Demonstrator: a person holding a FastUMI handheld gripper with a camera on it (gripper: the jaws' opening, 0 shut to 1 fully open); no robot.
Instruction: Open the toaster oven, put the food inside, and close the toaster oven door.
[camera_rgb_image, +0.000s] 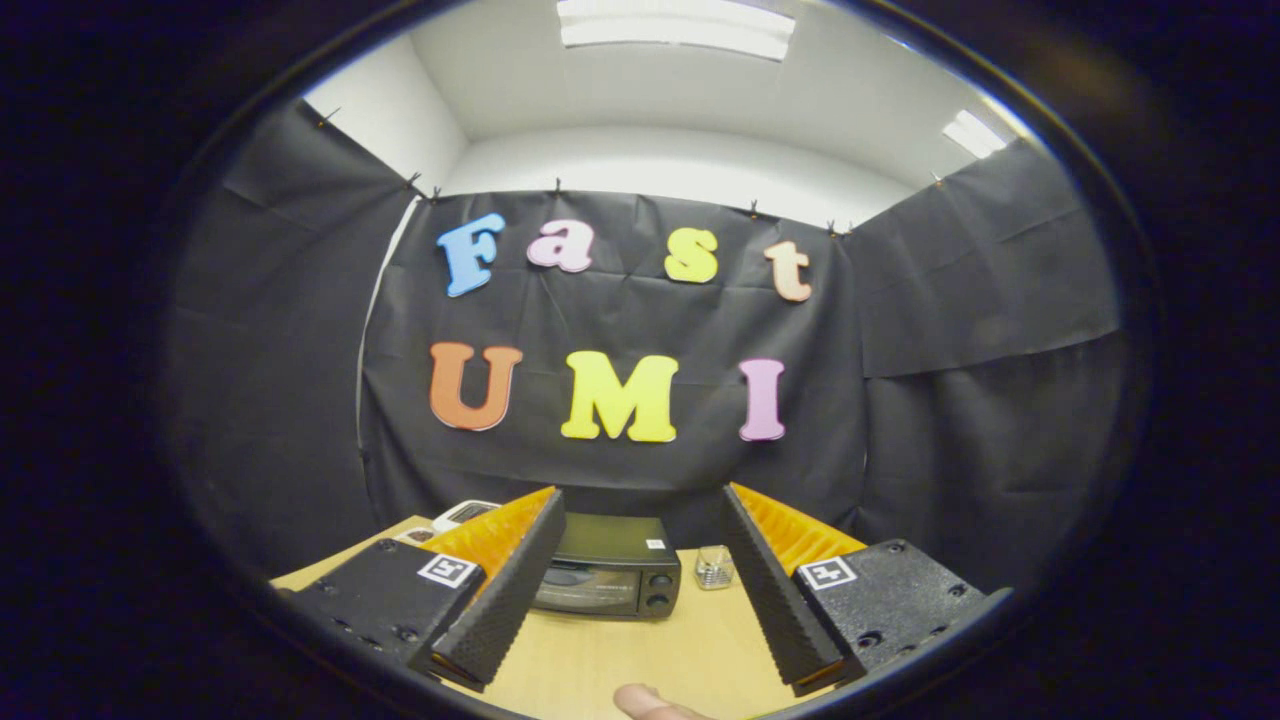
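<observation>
I hold the gripper (640, 610) back from the oven (608, 578), fingers spread wide and gripping nothing, framing it for an approach. The oven's door looks shut. A small glass (714, 567) stands just beside the oven. I can't pick out the food.

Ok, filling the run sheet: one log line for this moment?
gripper: open, empty | black toaster oven: door shut, beyond fingers | wooden table
</observation>
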